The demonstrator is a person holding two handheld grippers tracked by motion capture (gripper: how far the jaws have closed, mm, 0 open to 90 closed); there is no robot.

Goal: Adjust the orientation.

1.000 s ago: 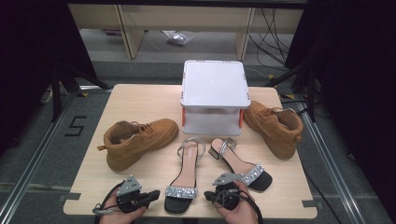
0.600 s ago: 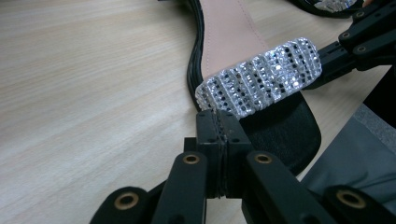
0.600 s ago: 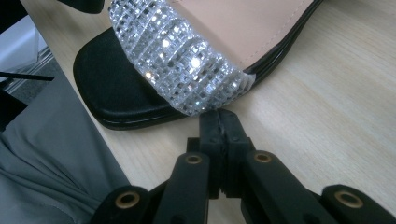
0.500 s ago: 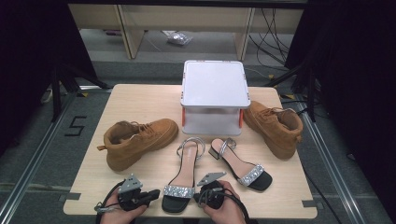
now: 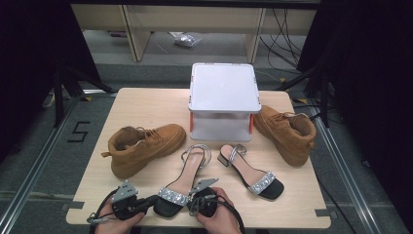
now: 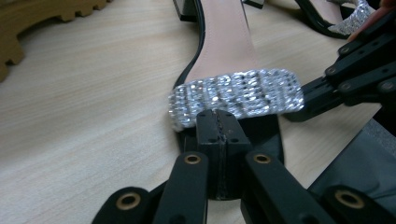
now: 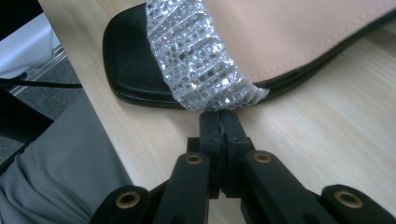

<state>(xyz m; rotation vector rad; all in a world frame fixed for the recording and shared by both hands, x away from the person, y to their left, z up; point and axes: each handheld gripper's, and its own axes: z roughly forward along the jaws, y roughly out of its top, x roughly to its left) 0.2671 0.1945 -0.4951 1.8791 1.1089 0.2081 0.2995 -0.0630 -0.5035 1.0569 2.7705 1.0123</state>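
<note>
Pale wooden table point(image 5: 146, 105) on a grey floor, seen from the high view: a white lidded box point(image 5: 223, 100) stands at the far middle, a tan boot point(image 5: 142, 148) lies to its left and another tan boot point(image 5: 286, 131) to its right. Two rhinestone-strap sandals lie in front; the near sandal point(image 5: 182, 183) has its toe at the table's front edge, the other sandal point(image 5: 252, 171) lies to its right. The left gripper point(image 5: 146, 202) sits just left of the near sandal's toe, the right gripper point(image 5: 195, 201) just right of it, so the toe lies between them.

Left gripper view: its jaws are pressed together with nothing between them, tips at the black toe just below the sparkling strap point(image 6: 236, 95); the other gripper point(image 6: 355, 74) reaches in beside the strap's far end.

Right gripper view: jaws likewise pressed together and empty, tips at the strap's point(image 7: 201, 60) edge where it meets the sole; whether they touch it I cannot tell
</note>
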